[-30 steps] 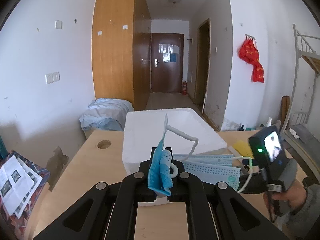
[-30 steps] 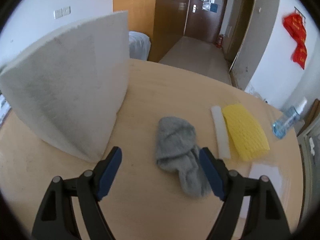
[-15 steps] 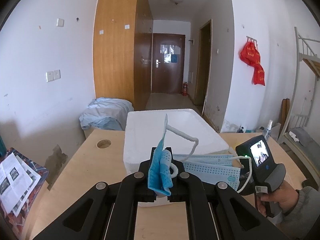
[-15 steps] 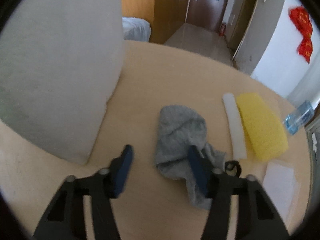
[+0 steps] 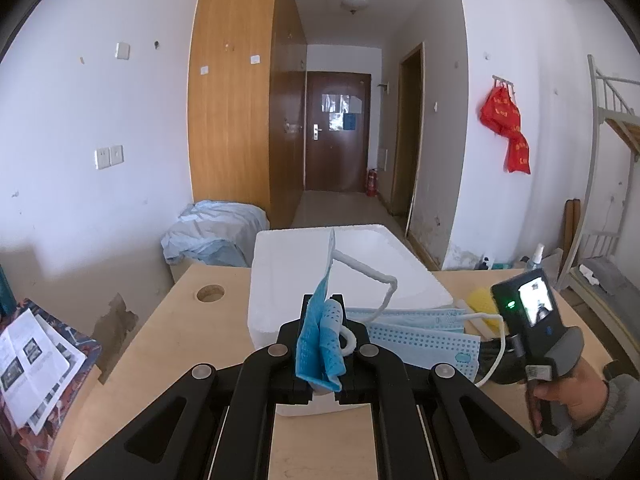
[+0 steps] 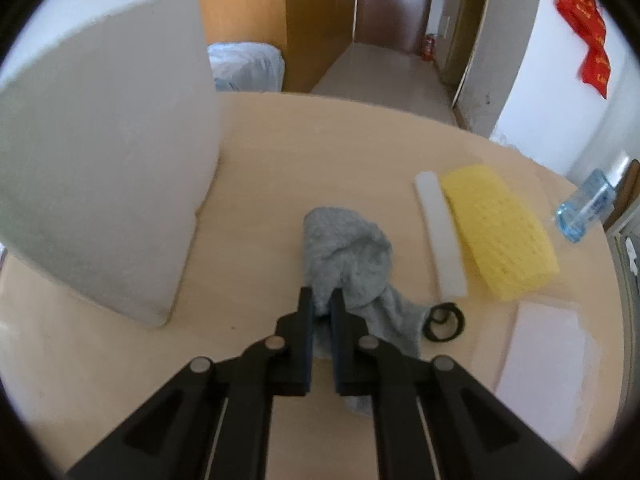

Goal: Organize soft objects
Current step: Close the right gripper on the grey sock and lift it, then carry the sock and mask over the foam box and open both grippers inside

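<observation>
My left gripper (image 5: 322, 320) is shut on a bunch of blue face masks (image 5: 320, 344), held above the near edge of the white foam box (image 5: 348, 256); more masks (image 5: 424, 340) hang out to the right. My right gripper (image 6: 322, 300) is shut on the grey sock (image 6: 352, 256), which lies on the wooden table (image 6: 320, 152) right of the foam box (image 6: 104, 168). The right gripper's handle and screen show in the left wrist view (image 5: 532, 320).
A yellow sponge (image 6: 500, 232) and a white foam strip (image 6: 440, 236) lie right of the sock. A black hair tie (image 6: 444, 320), a white sheet (image 6: 544, 352) and a spray bottle (image 6: 588, 208) are further right. Magazines (image 5: 36, 364) lie at the table's left.
My right gripper moved down onto the grey sock and closed from wide open to shut on it. My left gripper kept holding the masks, nearly still.
</observation>
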A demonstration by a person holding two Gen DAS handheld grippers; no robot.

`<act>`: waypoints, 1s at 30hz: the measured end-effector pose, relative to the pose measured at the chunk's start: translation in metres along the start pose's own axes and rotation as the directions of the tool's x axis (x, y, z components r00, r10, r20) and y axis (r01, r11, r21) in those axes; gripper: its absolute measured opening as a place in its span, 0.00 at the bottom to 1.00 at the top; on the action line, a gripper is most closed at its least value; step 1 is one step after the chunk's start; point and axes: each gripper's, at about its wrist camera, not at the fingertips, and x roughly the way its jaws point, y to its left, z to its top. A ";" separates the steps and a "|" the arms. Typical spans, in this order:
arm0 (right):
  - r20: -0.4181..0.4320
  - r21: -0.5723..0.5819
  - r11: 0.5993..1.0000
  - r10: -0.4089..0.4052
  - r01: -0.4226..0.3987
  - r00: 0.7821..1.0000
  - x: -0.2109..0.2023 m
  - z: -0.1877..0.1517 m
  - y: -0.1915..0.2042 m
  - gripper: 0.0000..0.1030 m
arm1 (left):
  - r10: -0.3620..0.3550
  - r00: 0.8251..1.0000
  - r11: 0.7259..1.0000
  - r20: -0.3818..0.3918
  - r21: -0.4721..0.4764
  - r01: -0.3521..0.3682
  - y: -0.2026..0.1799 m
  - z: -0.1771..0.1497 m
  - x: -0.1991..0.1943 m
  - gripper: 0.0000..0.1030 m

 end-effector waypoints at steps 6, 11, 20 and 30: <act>0.095 0.003 0.999 0.033 -0.033 0.995 -0.056 -0.006 0.000 0.09 | -0.011 1.000 1.000 0.010 0.006 0.011 -0.003 0.003 -0.006 0.06; 0.174 -0.007 0.999 0.045 -0.045 0.984 -0.097 -0.003 0.008 0.09 | -0.015 1.000 1.000 0.018 0.013 0.015 -0.002 0.010 -0.010 0.06; 0.280 -0.063 0.993 0.112 -0.098 0.954 -0.162 0.004 0.041 0.09 | 0.024 0.998 0.999 0.059 0.024 -0.025 0.005 0.029 -0.031 0.06; 0.344 -0.151 0.969 0.235 -0.193 0.909 -0.189 0.050 0.087 0.09 | 0.041 0.996 0.999 0.083 0.027 -0.043 0.028 0.068 -0.030 0.06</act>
